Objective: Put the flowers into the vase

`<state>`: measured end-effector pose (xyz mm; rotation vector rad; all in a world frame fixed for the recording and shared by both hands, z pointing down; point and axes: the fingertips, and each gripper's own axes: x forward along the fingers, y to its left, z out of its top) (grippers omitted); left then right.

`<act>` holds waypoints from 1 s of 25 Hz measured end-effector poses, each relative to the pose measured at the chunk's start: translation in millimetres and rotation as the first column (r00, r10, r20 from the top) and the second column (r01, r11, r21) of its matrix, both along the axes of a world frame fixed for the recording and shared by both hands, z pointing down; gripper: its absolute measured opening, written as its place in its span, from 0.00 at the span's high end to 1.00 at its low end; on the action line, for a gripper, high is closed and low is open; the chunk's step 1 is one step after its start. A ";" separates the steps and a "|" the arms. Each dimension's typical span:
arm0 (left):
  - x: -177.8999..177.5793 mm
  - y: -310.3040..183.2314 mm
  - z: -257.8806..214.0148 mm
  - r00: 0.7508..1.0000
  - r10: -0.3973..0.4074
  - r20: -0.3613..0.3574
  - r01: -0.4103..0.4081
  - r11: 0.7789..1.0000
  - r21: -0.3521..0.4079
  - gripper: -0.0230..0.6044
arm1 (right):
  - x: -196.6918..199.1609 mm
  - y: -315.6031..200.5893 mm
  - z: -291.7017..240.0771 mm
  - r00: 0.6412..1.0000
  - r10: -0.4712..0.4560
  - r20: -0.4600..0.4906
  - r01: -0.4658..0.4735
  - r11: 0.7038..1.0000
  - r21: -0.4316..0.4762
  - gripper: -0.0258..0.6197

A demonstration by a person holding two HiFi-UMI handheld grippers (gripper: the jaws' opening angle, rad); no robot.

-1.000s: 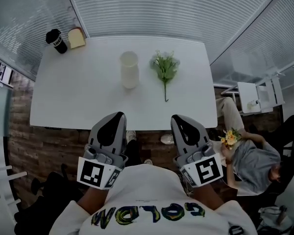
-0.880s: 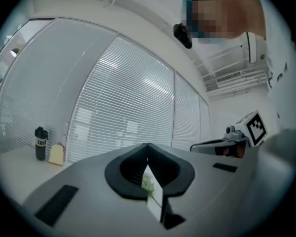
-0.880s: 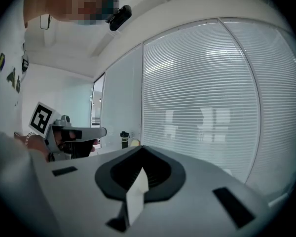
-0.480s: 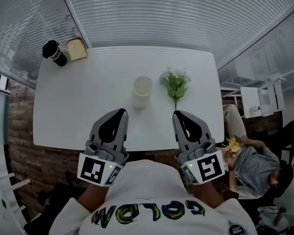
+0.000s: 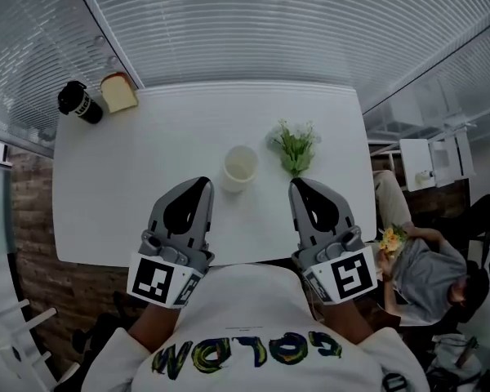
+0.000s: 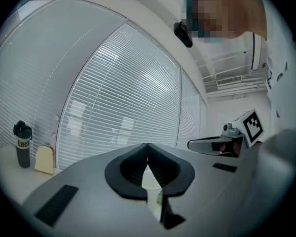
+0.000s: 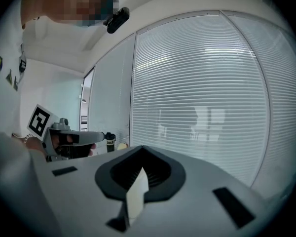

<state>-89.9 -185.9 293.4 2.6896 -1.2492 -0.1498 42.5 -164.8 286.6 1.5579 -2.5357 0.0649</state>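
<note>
Left gripper (image 5: 202,183) and right gripper (image 5: 299,184) are closer to the vase (image 5: 239,167) now, jaws together, empty. Going in like that could shove the flowers (image 5: 295,146) away.

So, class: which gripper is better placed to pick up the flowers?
Probably right: the right gripper points straight at the green white-blossomed flower bunch; the left gripper lines up nearer the cream cylindrical vase.
</note>
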 end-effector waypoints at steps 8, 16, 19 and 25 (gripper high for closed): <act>12.4 -9.2 -0.3 1.000 0.011 -0.006 -0.011 1.000 -0.002 0.94 | 13.5 -7.9 1.6 1.000 0.014 0.002 -0.014 1.000 -0.007 0.94; 34.3 -4.4 -2.1 1.000 -0.010 -0.003 0.010 1.000 0.002 0.94 | 38.5 -4.1 4.0 1.000 0.004 0.003 -0.004 1.000 -0.014 0.94; 43.7 -2.5 -0.5 1.000 -0.016 0.007 0.016 1.000 0.000 0.94 | 49.1 -3.5 11.1 1.000 0.003 0.000 -0.003 0.999 -0.042 0.94; 54.9 -0.3 8.9 1.000 -0.015 0.020 0.015 1.000 -0.023 0.94 | 68.0 -11.5 37.5 1.000 0.028 -0.003 -0.028 0.992 -0.122 0.94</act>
